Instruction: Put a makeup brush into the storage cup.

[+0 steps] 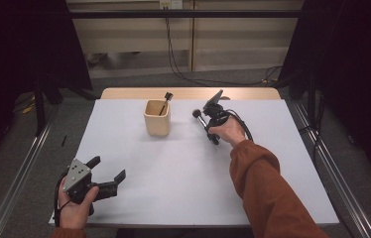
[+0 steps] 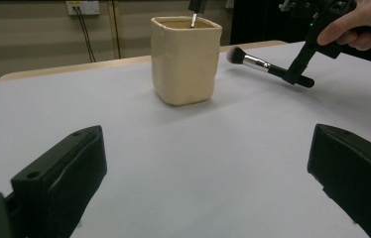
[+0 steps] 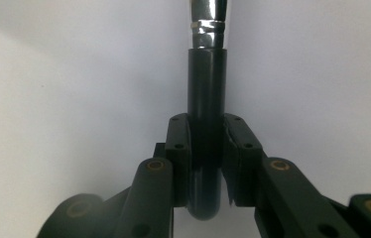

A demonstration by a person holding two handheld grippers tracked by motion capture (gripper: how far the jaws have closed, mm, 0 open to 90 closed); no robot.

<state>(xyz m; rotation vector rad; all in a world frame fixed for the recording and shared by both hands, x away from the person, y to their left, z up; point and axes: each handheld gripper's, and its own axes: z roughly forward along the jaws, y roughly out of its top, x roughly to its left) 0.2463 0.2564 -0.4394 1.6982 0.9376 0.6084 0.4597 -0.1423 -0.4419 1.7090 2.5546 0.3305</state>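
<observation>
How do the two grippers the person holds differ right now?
The left gripper has its jaws spread wide with nothing between them; the right gripper is shut on a makeup brush. The left rests low at the table's near corner; the right sits farther out, beside the beige cup. Both are black and hand-held.

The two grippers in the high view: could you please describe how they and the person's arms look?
Both are black two-jaw tools. The left gripper carries a grey three-cornered plate with small holes, and a black cable loops from it. The right gripper trails black cables too; its jaws have brass-coloured pivot pins. The right arm wears a rust-orange sleeve.
</observation>
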